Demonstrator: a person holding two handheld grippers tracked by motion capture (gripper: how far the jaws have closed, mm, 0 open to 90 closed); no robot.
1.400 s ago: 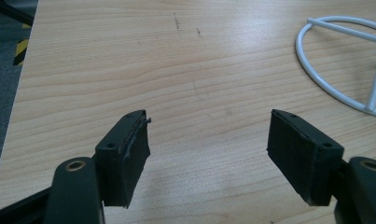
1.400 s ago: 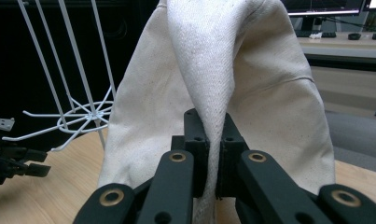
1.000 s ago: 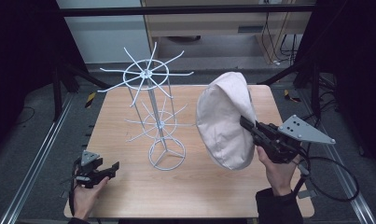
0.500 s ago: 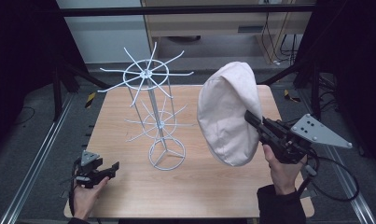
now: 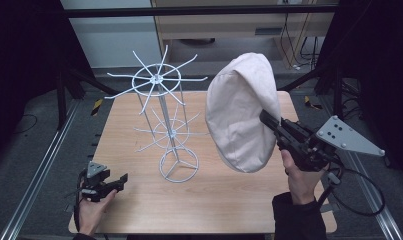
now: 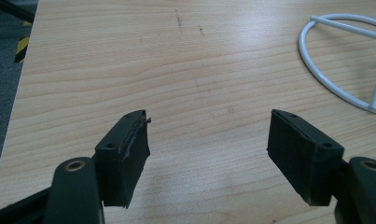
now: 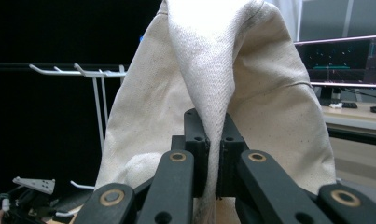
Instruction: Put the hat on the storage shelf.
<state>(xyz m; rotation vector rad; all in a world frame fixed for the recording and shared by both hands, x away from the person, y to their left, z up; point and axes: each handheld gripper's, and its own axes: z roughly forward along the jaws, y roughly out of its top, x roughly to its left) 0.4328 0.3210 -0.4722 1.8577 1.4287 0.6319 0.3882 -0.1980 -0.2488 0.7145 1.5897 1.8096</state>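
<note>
Right gripper [image 5: 267, 119] pinching a fold of the beige fabric hat [image 5: 241, 117] — in the right gripper view the two black jaws press together on the cloth [image 7: 213, 116], which drapes down on both sides of them. The hat hangs clear above the right half of the wooden table [image 5: 139, 210], just beside the white wire rack [image 5: 165, 120], not touching its hooks. The rack stands upright on a ring base near the table's middle, with two tiers of radiating prongs. Left gripper [image 5: 120, 179] rests low at the table's near left corner, jaws spread wide with nothing between them — bare wood and the rack's ring base [image 6: 337, 60] lie ahead.
</note>
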